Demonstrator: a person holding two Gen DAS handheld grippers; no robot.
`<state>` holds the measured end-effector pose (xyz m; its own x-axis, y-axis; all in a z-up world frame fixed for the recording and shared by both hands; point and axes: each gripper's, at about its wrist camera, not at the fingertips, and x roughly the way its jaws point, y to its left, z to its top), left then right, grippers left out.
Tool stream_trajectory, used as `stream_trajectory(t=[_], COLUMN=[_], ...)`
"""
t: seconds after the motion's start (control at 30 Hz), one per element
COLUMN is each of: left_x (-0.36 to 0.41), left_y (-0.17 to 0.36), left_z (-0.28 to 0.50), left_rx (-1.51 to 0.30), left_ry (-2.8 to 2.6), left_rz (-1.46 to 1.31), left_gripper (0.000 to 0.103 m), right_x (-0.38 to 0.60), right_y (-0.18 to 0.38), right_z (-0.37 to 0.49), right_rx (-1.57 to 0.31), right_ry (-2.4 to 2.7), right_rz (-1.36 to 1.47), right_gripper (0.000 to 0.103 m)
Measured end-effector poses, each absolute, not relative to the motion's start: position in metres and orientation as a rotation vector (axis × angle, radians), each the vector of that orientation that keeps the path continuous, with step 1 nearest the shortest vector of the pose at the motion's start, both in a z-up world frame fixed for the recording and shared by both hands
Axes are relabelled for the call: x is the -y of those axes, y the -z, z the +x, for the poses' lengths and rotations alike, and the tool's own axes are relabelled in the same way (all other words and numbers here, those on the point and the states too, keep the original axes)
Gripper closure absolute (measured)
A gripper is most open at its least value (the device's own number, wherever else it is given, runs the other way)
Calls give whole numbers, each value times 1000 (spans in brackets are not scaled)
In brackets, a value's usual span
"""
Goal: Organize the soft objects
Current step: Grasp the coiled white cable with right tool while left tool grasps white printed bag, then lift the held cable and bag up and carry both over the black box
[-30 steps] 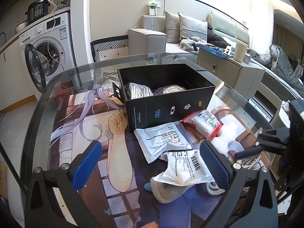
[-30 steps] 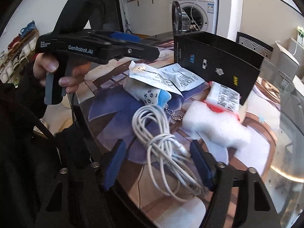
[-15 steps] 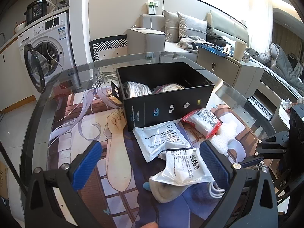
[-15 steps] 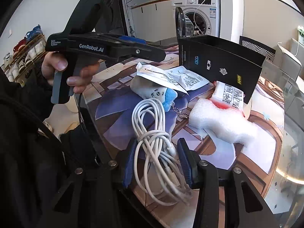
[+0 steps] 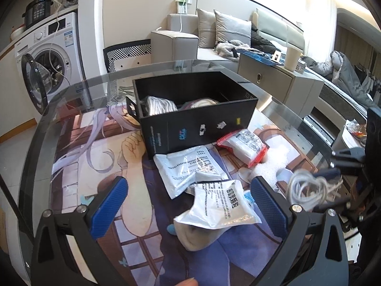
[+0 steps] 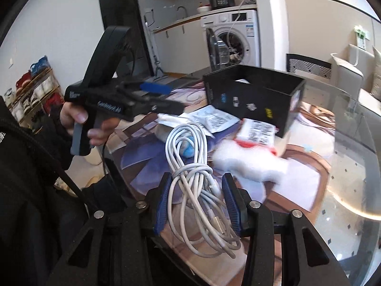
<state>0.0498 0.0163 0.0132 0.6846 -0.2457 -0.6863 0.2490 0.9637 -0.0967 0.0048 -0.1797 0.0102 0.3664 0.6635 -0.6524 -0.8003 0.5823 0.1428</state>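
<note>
My right gripper [image 6: 196,197] is shut on a coiled white cable [image 6: 190,157] and holds it lifted above the table; the cable also shows in the left wrist view [image 5: 307,188]. My left gripper [image 5: 188,202] is open and empty, above a white pouch [image 5: 219,205] lying on a grey sock [image 5: 202,236]. A black box [image 5: 200,128] with soft items inside stands mid-table. Before it lie a flat white pouch [image 5: 185,166], a red-edged packet [image 5: 245,146] and white foam [image 5: 271,164].
The round glass table [image 5: 71,100] has a printed mat under it. A washing machine [image 5: 47,54] with its door open stands far left. A sofa [image 5: 214,38] and a cabinet [image 5: 273,81] stand behind the table. A chair back [image 5: 128,52] is at the far edge.
My right gripper has closed on the white cable and lifted it off the table. My left gripper has stayed open, nearly still.
</note>
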Motion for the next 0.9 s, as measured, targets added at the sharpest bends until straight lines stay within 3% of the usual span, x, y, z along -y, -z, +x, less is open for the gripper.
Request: stream_trajectory(t=[0.37,0.63,0.9], left_x=[-3,-2,-3], left_y=[3,7,1], left_z=[51,52,48], left_rx=[-845,-878,-839], left_ry=[367,408,417], left_rz=[9,-11,-13], left_gripper=[3,33,47], right_x=[188,185,186], right_y=[-13,-11,-12], right_z=[7,6,7], right_rx=[-721,-723,-719], right_ry=[-928,-929,-921], right_rz=[-189,-193,-194], right_gripper=[60,60,60])
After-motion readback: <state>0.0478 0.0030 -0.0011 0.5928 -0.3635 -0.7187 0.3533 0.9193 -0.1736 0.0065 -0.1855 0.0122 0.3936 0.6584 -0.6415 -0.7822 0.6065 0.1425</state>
